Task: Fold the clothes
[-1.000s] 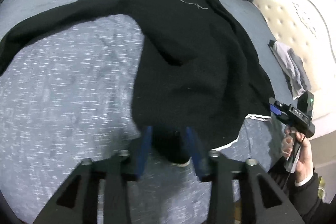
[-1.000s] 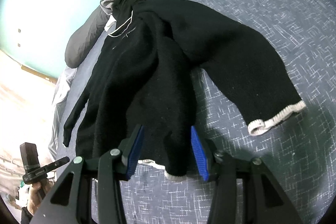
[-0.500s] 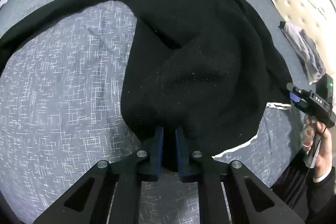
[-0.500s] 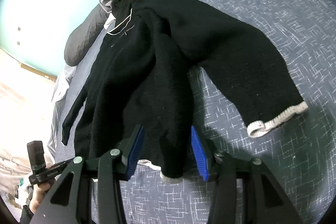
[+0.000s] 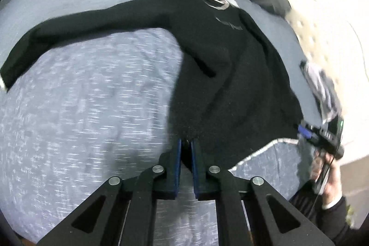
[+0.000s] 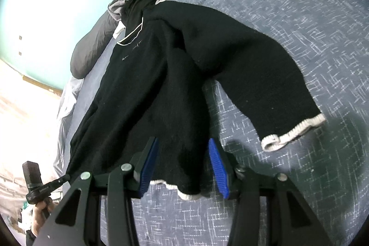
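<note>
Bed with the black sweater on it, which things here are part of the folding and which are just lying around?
Part of the job:
black sweater
left tool, shut on its hem
right tool, open around the hem

Just lying about:
grey pillow
small pile of clothes at the bed's edge
bedspread

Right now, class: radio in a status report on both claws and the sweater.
Left claw shut on black sweater hem. Right claw open, straddling the hem's other corner. Sleeve spread on bed. Nothing in the way.

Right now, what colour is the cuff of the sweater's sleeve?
White, on the black sweater; the cuff shows best in the right wrist view.
</note>
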Available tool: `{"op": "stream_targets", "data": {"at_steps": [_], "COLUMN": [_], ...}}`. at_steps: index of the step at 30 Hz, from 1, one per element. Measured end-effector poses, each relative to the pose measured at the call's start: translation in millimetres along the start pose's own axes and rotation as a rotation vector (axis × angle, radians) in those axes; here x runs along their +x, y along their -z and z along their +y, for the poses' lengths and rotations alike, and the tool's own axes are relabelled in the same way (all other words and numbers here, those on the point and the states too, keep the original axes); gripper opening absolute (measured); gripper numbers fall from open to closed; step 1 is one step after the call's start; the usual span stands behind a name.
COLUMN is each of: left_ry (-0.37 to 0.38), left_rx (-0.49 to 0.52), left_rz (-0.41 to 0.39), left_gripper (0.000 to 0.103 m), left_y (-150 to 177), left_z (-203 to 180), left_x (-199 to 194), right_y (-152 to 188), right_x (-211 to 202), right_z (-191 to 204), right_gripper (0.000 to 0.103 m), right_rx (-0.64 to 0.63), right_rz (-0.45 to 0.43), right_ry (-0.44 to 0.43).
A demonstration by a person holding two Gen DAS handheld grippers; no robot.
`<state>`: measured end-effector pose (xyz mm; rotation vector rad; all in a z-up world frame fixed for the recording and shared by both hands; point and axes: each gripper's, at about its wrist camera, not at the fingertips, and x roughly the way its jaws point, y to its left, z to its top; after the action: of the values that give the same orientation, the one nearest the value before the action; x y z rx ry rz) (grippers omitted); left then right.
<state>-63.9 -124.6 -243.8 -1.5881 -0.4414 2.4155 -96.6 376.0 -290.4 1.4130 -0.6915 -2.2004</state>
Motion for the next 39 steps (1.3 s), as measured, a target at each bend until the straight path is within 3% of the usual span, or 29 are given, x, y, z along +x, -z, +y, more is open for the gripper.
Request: {"op": "stream_targets", "data": {"at_steps": [7,16,17,21,23,33,39], "left_ry": [-0.009,0.003,0.003,-0.001,0.001,0.039,0.033], "left_rx": [-0.074,-0.042,-0.040,-0.027,-0.013,0.026,0.033], "left_rz": [0.052,0.064,0.062,0.057,0.056,-0.008,-0.031], "left_gripper": [0.009,0.009,0.009,0.009,0.009,0.009,0.009], "left_y": [2.2,0.2,-0.3,-1.3,-1.5,-2.1,-1.0], "left_z": [37.7,35.0,33.9,28.9,26.3,1.9,-4.5], "left_x": [16.4,17.6,16.6,13.5,9.9,-23.1,-33.6], "right_y": [3.2,9.7,10.8,9.5,3.7,-24.9,-23.5], "right_x": [4.5,27.2,29.9,24.5,12.8,-44.9,-43.7], "right_z": [8.7,23.3,23.6,32.5,40.0,77.6,101.9], "right_gripper": [0.046,0.046,0.045,0.013,0.006,0.003,0.003], "right_rx": [-0.015,-0.069,-0.071,-0.125,-0.156,-0.313,-0.413], "right_rz": [0.033,0.126,0.138,0.141,0.131,0.079,0.172], "right_ry": [0.023,0.038,0.040,0.064,0.068,0.085,0.091]}}
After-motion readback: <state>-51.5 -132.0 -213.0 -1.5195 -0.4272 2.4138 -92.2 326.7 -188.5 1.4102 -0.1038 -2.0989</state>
